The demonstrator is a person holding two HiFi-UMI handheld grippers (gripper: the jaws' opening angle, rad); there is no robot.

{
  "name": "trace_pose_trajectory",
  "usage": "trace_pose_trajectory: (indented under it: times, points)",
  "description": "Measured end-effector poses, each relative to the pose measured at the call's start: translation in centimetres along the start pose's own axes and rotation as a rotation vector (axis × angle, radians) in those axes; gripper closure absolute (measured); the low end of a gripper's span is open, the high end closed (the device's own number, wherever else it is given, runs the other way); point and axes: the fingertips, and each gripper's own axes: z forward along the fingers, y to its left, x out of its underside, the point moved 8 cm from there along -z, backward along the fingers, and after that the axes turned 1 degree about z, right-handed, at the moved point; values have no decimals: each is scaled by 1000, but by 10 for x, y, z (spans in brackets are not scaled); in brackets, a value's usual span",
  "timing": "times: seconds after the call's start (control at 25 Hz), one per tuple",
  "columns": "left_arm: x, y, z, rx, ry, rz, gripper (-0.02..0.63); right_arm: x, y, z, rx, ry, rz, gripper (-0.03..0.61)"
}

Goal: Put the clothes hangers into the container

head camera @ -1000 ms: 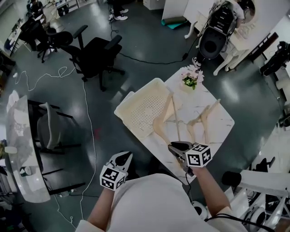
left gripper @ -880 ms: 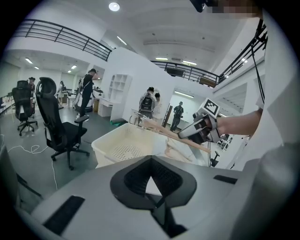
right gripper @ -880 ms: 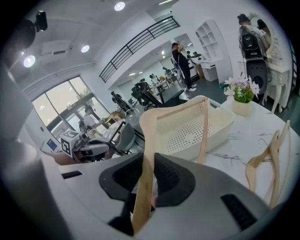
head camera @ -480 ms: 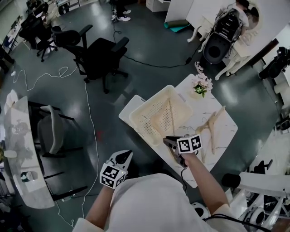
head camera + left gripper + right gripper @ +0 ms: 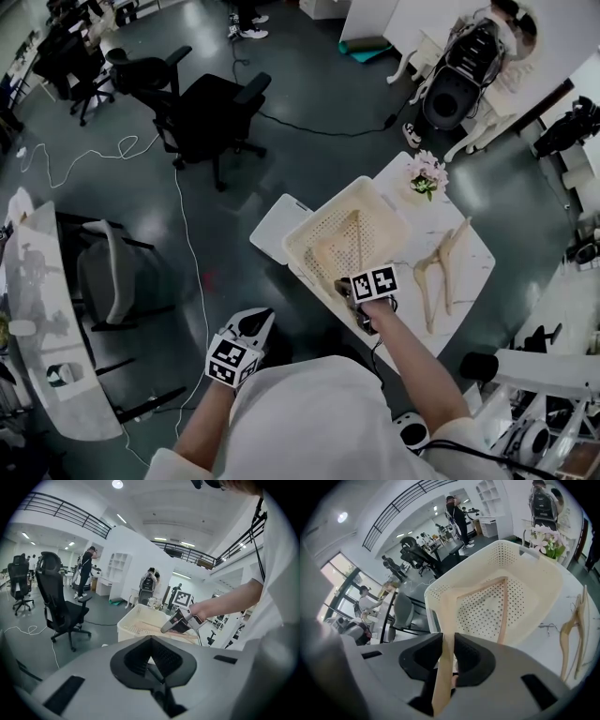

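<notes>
"So what takes up most of the head view?"

"Mostly a dark glossy floor (image 5: 309,159), with a black office chair (image 5: 208,120) standing on it. To the right is a white marble-patterned table (image 5: 427,211)."

"And on the table?"

"A cream perforated plastic basket (image 5: 298,248) sits at its left end, and a flat white board (image 5: 272,225) shows beneath the basket's left side. Two pale wooden clothes hangers (image 5: 442,267) lie side by side on the bare marble to the basket's right. A small pot of pink flowers (image 5: 427,173) stands just beyond its far corner."

"Where is the hanger being handled?"

"A third pale wooden hanger (image 5: 480,590) is within the basket's walls. Whether it touches the bottom cannot be told. One arm of it comes up over the near rim and runs between the jaws of the right gripper (image 5: 447,646), whose black pads pinch it from both sides."

"And the other hand?"

"The left gripper (image 5: 151,657) is held low beside the person's white top (image 5: 309,422), well apart from the table. Its jaws are pressed together with nothing between them."

"Any print to read?"

"Only black-and-white square marker patterns, on the cube (image 5: 373,283) of each gripper."
</notes>
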Motion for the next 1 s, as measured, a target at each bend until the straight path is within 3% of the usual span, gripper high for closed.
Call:
trace_pose_trajectory:
  times: [0.32, 0.76, 1.0]
  points:
    - [1, 15, -8, 4, 7, -12, 606, -7, 4, 9, 88, 20, -49, 469]
    - [-8, 15, 3, 44, 13, 11, 606, -16, 10, -11, 75, -33, -81, 457]
    - [-19, 15, 7, 61, 4, 34, 606, -6, 12, -36, 15, -144, -46, 470]
